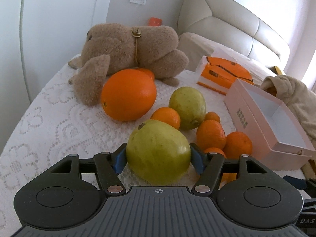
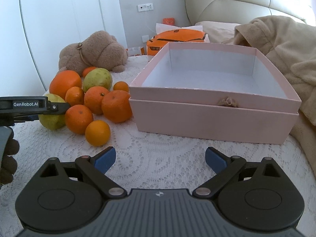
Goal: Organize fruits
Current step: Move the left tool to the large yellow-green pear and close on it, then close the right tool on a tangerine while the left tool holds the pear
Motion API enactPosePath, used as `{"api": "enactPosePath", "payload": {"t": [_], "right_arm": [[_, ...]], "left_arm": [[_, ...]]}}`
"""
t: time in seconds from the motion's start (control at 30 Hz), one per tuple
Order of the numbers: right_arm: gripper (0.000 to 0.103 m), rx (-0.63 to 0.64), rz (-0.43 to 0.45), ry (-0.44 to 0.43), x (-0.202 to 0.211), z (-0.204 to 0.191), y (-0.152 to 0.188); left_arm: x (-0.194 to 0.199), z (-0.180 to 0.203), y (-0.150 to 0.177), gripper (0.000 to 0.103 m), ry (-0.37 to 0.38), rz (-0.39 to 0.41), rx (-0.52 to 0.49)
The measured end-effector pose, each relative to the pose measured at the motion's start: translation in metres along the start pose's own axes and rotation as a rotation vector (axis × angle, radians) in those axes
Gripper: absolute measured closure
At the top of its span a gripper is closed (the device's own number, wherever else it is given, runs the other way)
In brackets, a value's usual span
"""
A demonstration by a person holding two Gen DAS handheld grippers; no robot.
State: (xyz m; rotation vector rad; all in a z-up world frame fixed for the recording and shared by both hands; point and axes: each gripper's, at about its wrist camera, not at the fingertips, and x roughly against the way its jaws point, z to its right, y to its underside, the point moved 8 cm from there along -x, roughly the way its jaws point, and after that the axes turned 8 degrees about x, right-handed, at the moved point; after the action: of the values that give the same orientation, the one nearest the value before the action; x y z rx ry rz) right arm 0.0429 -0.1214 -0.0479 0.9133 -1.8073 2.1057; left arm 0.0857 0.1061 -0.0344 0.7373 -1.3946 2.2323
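Left tongs (image 1: pixel 158 158): blue pads (image 1: pixel 197 159) set on either flank of the near green fruit (image 1: pixel 158 152); pads touch its skin, so they are clamped on it; the fruit lies on the bed
Right tongs (image 2: pixel 160 159): jaws wide apart, nothing between them; only the lace bedspread (image 2: pixel 162 154) under them
Near green fruit: yellow-green, smooth, faint brown specks, dark stem scar on top
Fruit pile: a second green fruit (image 1: pixel 187 107) beyond it; a large orange (image 1: pixel 128 94) behind to the left; small mandarins (image 1: pixel 211 134) crowd the right side, one just beside the right pad
Pink box (image 2: pixel 214 116): open, white inside, right of the pile; sits in its own lid
Further off: brown plush toy (image 1: pixel 130 53) behind the large orange; orange packet (image 1: pixel 225 72); beige robe (image 2: pixel 276 45); padded headboard (image 1: pixel 227 21)
Left wrist view alone: the grip on the fruit
Right wrist view alone: the whole box interior, the left tool from the side, a gloved hand (image 2: pixel 7 158) at the edge
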Motion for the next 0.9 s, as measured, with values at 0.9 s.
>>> {"api": "enactPosePath", "payload": {"t": [0.9], "right_arm": [[0.021, 0.163, 0.016, -0.009, 0.009, -0.034, -0.007]], "left_arm": [[0.061, -0.054, 0.026, 0.033, -0.058, 0.161, 0.043]]}}
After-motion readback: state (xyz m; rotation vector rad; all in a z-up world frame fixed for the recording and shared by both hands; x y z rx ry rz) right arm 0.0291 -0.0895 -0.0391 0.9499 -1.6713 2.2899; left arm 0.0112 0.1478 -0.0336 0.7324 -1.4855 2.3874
